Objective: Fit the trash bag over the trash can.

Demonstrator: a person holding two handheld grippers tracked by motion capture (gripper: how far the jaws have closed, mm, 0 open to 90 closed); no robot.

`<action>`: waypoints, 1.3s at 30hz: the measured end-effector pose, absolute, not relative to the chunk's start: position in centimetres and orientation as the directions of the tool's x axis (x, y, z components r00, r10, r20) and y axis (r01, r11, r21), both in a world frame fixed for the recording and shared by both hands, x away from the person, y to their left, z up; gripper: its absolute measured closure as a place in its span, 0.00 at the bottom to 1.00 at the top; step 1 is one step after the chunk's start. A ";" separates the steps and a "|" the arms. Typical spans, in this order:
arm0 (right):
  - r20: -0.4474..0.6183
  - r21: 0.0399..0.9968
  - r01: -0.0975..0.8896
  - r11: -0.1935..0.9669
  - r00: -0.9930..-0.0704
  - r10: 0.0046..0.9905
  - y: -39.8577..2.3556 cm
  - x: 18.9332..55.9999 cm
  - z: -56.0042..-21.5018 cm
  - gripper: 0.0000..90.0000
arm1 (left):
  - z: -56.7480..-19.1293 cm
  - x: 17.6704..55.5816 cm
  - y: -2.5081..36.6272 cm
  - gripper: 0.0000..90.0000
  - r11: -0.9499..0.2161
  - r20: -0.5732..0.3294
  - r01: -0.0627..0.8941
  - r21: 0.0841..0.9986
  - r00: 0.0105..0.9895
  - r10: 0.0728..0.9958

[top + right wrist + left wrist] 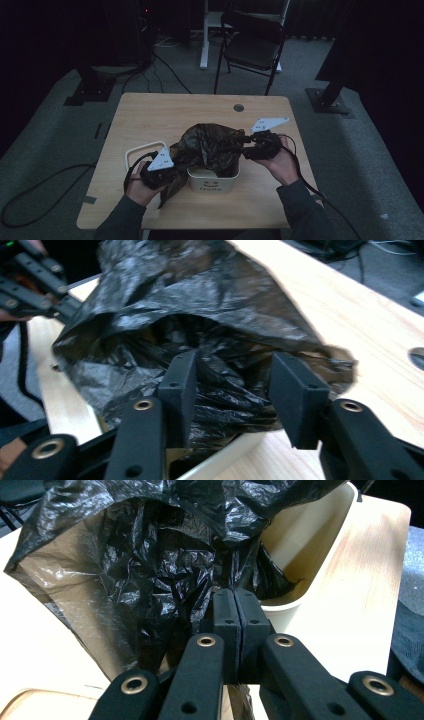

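While the left tongs (pixel 234 611) pinch the black bag (pixel 165 575), the right tongs (pixel 235 390) gape around it.

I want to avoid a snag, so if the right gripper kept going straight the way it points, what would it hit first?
Most likely the black plastic bag: the right gripper stands open, aimed into its crumpled folds above the cream bin, though depth is hard to judge.

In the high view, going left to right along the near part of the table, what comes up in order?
White handle loop → left hand-held gripper, shut on the black plastic bag → white bin, which the bag is draped into → right hand-held gripper, jaws apart at the bag's right edge.
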State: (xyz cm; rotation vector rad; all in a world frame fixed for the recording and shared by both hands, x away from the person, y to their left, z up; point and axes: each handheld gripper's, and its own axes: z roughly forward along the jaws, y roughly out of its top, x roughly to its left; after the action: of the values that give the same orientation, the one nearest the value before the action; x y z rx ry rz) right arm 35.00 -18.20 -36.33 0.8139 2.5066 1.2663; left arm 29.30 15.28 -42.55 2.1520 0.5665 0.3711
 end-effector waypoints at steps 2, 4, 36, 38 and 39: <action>0.056 0.794 0.368 0.485 -0.838 0.543 -17.7 34.7 -36.5 0.67 | -42.6 29.3 15.3 0.99 -0.529 0.061 0.264 0.806 0.853 0.519; 0.058 0.793 0.359 0.492 -0.849 0.526 -17.4 34.4 -36.7 0.70 | -42.6 29.3 15.3 0.99 -0.527 0.060 0.265 0.808 0.852 0.520; 0.091 0.808 0.267 0.524 -0.937 0.338 -13.5 31.5 -37.6 0.58 | -42.6 29.3 15.3 0.98 -0.527 0.060 0.266 0.807 0.851 0.521; 0.099 0.806 0.270 0.527 -0.939 0.330 -13.2 31.5 -37.9 0.54 | -42.6 29.3 15.3 0.98 -0.527 0.060 0.266 0.807 0.851 0.522; 0.105 0.802 0.276 0.529 -0.938 0.329 -13.0 31.5 -38.0 0.52 | -42.6 29.3 15.3 0.98 -0.527 0.060 0.266 0.807 0.851 0.521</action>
State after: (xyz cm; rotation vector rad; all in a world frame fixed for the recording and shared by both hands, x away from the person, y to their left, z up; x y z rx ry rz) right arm 31.51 -13.03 -37.98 0.5333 2.6956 1.3976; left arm 29.27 15.29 -42.55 2.1487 0.5707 0.3711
